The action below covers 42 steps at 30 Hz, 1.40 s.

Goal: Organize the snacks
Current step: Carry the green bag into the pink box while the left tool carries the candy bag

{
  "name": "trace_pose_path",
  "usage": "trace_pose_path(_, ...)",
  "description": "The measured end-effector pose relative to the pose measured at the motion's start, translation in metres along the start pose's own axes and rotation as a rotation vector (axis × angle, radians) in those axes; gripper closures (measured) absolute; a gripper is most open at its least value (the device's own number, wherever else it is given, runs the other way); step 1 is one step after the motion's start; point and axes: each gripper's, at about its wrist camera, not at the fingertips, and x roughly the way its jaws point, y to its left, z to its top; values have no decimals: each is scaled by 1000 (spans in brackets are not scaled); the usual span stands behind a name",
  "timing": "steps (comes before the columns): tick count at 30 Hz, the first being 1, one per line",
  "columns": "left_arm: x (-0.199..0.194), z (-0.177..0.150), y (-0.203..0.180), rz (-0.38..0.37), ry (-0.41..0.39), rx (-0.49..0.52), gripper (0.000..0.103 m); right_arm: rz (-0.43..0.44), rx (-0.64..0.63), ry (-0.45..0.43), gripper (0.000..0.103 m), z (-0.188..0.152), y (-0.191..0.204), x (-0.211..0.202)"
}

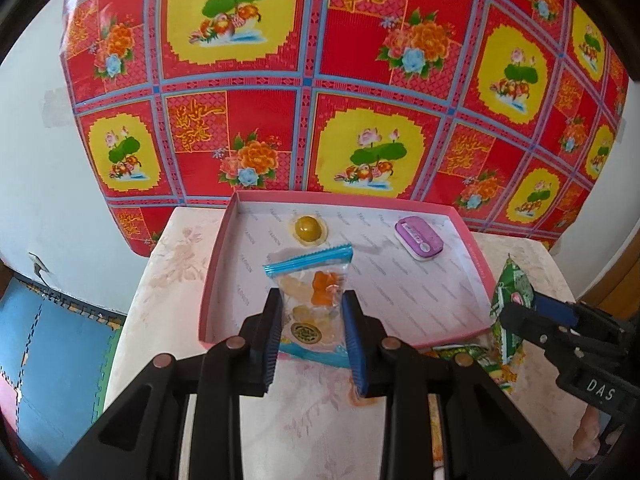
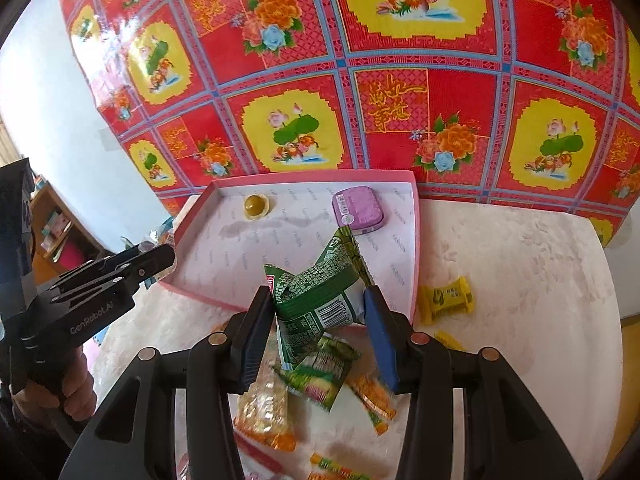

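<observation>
Two claws are gripping snacks: left claw point(image 1: 314, 320) pinching a clear blue-edged gummy packet point(image 1: 310, 292), right claw point(image 2: 318, 316) squeezing a crinkly green foil pouch point(image 2: 320, 296), over the pink cardboard tray point(image 1: 472, 248).

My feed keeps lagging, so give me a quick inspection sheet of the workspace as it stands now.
Surface: pale floral table, partly bare on the right.
Job's things: pink box holding a round yellow candy and a purple tin.
Clutter: yellow candy beside the box; loose wrapped snacks at the near edge.
Grippers: left claw shut on a clear gummy bag at the box's near rim; right claw shut on a green packet.
Cables: wall socket with a plug on the left wall.
Surroundings: red floral sheet on the wall; blue floor mat.
</observation>
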Motion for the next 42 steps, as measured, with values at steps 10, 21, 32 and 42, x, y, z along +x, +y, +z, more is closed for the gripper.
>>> trace_pose_path(10,44,9,10,25,49,-16,73,-24,-6,25,56,13,-7,31)
trace_pose_path(21,80,20,16,40,75,-20,73,-60,-30,45,56,22,-15,58)
trace_pose_path(32,97,26,18,47,67,-26,73,-73,-29,74,56,25,-23,79)
trace_pose_path(42,108,31,14,46,68,-42,72,-62,-16,66,56,31,-29,89)
